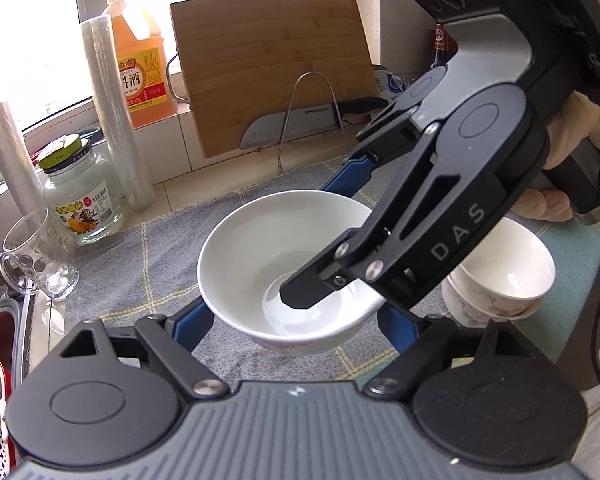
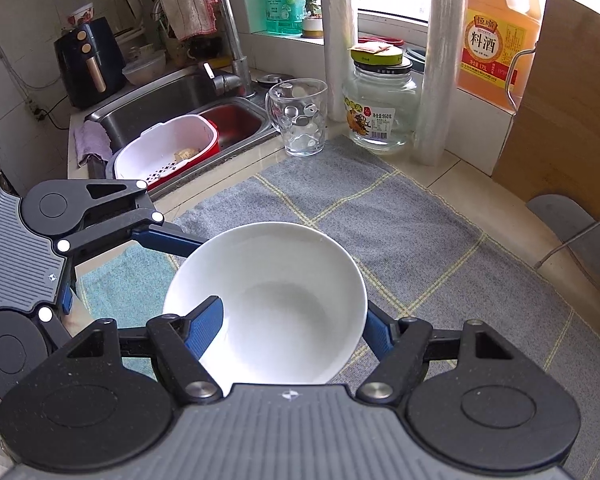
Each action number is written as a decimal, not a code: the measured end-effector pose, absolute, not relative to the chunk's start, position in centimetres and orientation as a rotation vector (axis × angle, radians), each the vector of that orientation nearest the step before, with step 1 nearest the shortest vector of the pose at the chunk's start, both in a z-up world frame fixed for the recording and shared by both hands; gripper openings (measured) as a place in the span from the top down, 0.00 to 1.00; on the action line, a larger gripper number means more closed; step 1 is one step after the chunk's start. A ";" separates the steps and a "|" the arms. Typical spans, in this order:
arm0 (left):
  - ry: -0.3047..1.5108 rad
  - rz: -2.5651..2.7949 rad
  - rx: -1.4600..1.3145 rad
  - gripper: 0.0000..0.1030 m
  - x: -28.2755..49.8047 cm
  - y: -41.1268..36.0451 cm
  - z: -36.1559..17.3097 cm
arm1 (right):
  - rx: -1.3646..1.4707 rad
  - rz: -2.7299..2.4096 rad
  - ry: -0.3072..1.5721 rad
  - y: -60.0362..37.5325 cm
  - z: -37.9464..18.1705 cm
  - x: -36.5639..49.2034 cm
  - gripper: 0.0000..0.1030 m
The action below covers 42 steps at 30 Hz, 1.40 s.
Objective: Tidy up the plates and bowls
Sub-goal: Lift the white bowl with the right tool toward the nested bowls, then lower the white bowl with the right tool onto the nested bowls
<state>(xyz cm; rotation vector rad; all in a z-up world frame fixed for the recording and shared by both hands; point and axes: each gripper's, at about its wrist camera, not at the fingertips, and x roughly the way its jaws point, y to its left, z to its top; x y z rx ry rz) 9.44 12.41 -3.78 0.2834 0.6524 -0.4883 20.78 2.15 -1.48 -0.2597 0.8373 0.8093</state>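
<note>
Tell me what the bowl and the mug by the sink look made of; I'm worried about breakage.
Bowl: probably glazed ceramic, being opaque white with a glossy sheen. Mug: clear glass by its look, see-through with moulded dimples, though hard plastic is possible.

"DAS" stands on the right gripper (image 1: 300, 280); "料酒" on the orange bottle (image 2: 496, 36) at one o'clock; "550" on the glass jar (image 2: 380, 108).
</note>
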 end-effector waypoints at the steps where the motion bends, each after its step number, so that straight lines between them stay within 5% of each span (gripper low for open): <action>1: 0.650 -0.492 0.285 0.14 9.2 12.1 -3.7 | -0.256 0.806 0.834 1.7 -1.3 20.4 0.24; 42: 0.687 -0.740 0.318 0.14 6.4 0.3 -4.9 | -0.125 0.566 0.857 -11.9 -2.3 12.8 0.23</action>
